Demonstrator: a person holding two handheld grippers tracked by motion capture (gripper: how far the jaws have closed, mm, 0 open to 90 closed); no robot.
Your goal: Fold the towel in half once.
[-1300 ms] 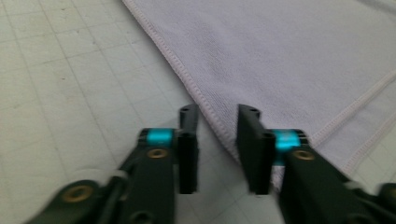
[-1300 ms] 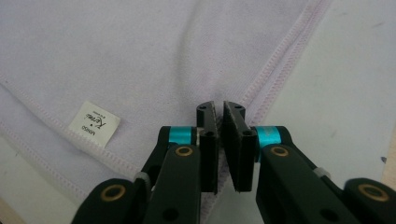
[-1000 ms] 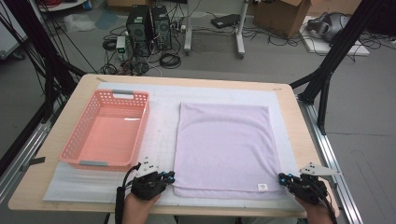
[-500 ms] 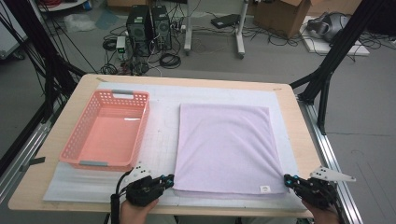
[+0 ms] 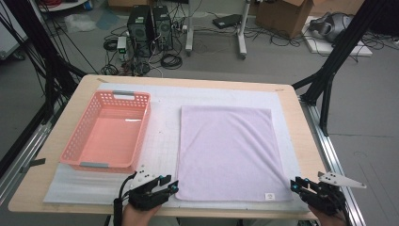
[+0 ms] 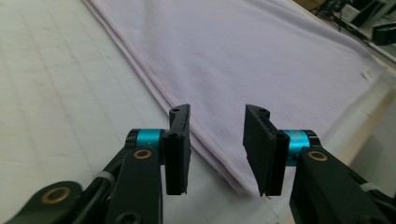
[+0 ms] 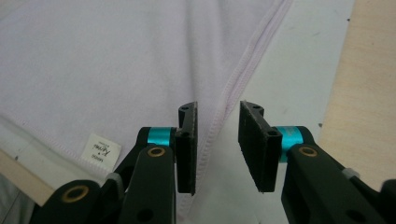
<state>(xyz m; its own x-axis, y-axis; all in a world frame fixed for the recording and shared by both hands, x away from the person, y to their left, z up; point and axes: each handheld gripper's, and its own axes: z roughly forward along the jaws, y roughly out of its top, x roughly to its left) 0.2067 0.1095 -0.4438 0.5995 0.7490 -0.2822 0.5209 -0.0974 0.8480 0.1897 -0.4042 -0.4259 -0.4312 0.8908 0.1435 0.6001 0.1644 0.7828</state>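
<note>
On the white mat covering the wooden table, right of centre, a lilac towel lies flat and smooth, folded, with layered edges showing along its left side in the left gripper view. A small white label sits near its near right corner.

Left gripper at the towel's near left corner, low over the mat. Its jaws have just been opening and stand spread; the towel's corner edge lies below and between them, pads not pressing on it.

Right gripper at the near right corner, just off the towel's right hem. Its jaws have likewise just been opening and stand parted, the stitched hem running up between them, nothing pinched. The label shows just to the left of its jaws.

Pink plastic basket on the mat's left half, near the towel's left edge but apart from it, nothing in it.
</note>
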